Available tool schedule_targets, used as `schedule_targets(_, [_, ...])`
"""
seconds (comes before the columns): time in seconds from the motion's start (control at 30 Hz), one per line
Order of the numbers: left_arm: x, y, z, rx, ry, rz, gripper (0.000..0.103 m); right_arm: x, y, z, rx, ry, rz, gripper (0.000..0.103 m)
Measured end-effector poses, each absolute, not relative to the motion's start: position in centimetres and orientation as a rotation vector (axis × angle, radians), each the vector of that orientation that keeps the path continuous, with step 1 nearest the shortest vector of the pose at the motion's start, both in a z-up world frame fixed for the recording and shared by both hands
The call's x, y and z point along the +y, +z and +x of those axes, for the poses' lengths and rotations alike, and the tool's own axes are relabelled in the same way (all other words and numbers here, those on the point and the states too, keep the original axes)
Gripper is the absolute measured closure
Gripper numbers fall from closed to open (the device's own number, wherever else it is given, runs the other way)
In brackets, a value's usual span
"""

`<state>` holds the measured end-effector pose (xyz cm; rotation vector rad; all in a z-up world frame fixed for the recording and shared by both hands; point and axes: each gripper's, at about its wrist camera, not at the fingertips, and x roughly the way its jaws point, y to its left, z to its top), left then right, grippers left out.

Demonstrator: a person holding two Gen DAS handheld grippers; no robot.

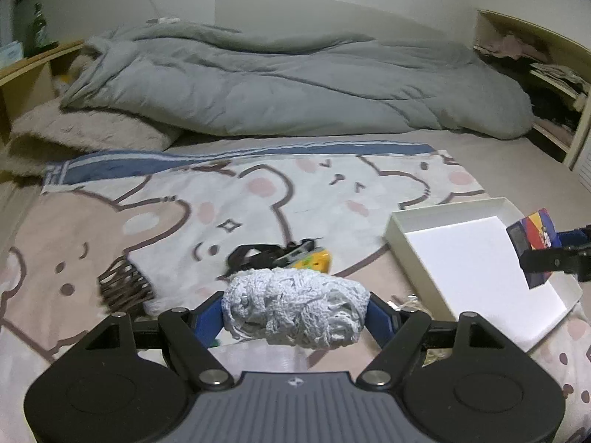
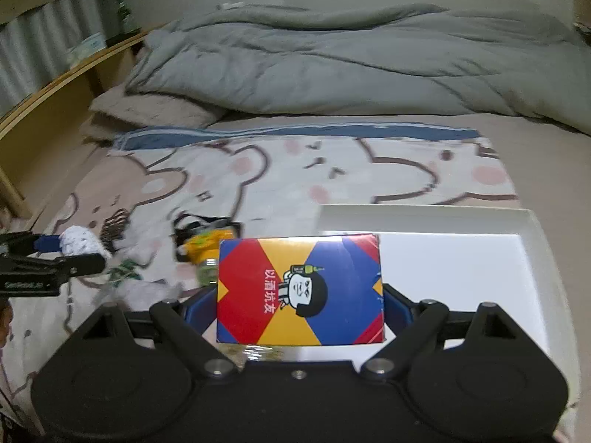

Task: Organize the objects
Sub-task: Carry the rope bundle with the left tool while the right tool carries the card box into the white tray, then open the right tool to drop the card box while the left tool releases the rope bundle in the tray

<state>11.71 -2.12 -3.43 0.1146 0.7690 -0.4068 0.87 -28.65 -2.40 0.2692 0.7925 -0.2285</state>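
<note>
Bed point(image 1: 480, 147): grippers clamp yarn point(image 1: 295, 310), card box point(image 2: 299, 291).

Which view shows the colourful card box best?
The right wrist view: the colourful card box fills the centre, printed face readable, clamped in the right gripper. The left wrist view catches it small and edge-on at the right margin.

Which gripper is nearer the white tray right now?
Right. The right gripper, shut on the colourful box, hangs over the white tray. The left gripper, shut on the white knitted bundle, is off to the tray's left, above the bear-print blanket.
</note>
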Motion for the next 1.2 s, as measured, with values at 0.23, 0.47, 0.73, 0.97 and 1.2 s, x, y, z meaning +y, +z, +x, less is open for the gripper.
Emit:
schedule_targets(0.23, [-7.0,-3.0,10.5,0.715,-0.515,0.157,0.025,-32.5,-2.9,-2.1,0.79,-0.283,0.255,0.013])
schedule_targets(0.47, [-13.4,-3.6,9.7,0.675,-0.648,0.261,0.024,-36.0,-4.2,-4.2,0.834,-0.295,0.224,0.013])
schedule_targets(0.73, [-20.4,-6.7,9.7,0.71,-0.779,0.301,0.024,-40.6,-6.7,-6.2,0.9,-0.36,0.284,0.013])
schedule_targets(0.97, [-24.8,-10.0,9.0,0.794,-0.87,0.314,0.024,-42.3,-9.7,-6.9,1.001,-0.389,0.319,0.013])
schedule_targets(1.2, [-27.4,-11.5,8.3,0.811,-0.968,0.396,0.024,-43.8,-11.8,-7.3,1.044,-0.434,0.324,0.013])
